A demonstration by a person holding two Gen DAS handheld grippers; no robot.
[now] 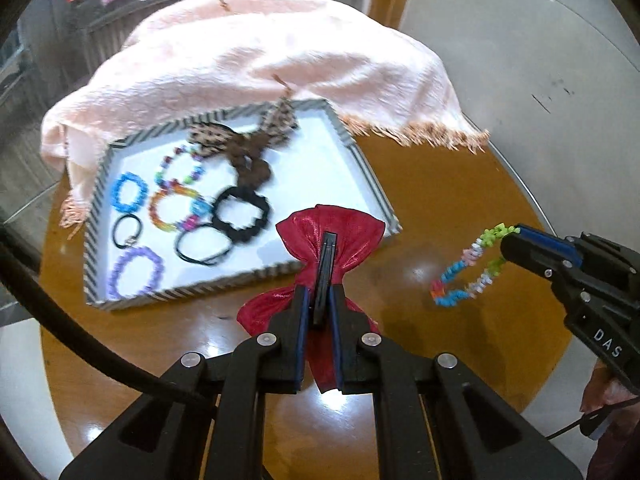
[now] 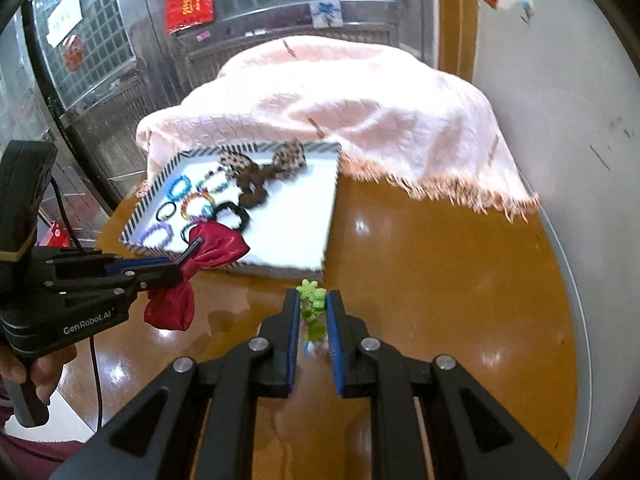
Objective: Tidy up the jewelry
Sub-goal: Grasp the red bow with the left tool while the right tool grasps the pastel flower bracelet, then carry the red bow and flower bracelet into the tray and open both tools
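Over the tray's near edge: the red bow [image 1: 320, 236] hangs from the left gripper [image 1: 320, 304], whose narrow jaws pinch its black clip; one lobe overlaps the striped rim, the other droops over the table [image 1: 432, 200].
Right of the tray, above the wood: the pastel bead bracelet [image 1: 468, 268] dangles from the right gripper [image 2: 314, 312], closed on its green section; the loop looks clear of the tabletop.
Step in hand: both pieces seem on their way into the tray [image 1: 360, 152], judging by the task.
Doing it well: carry the bow further in, over the bare white floor on the right half, and lower it before letting go, so the lobe does not catch the rim or land on the black scrunchie [image 1: 240, 216]. Bring the bracelet in from the right side, set it flat, and keep the two grippers from crossing.
Tray contents: blue bracelet [image 1: 128, 192], purple bracelet [image 1: 134, 272], two multicoloured bead bracelets [image 1: 176, 208], two thin black hair ties [image 1: 204, 244], the black scrunchie, a brown scrunchie [image 1: 250, 164] and a leopard-print bow [image 1: 280, 120], all crowded to the left and back.
Behind the tray: a pink fringed cloth [image 1: 280, 48], bunched, touching the far rim.
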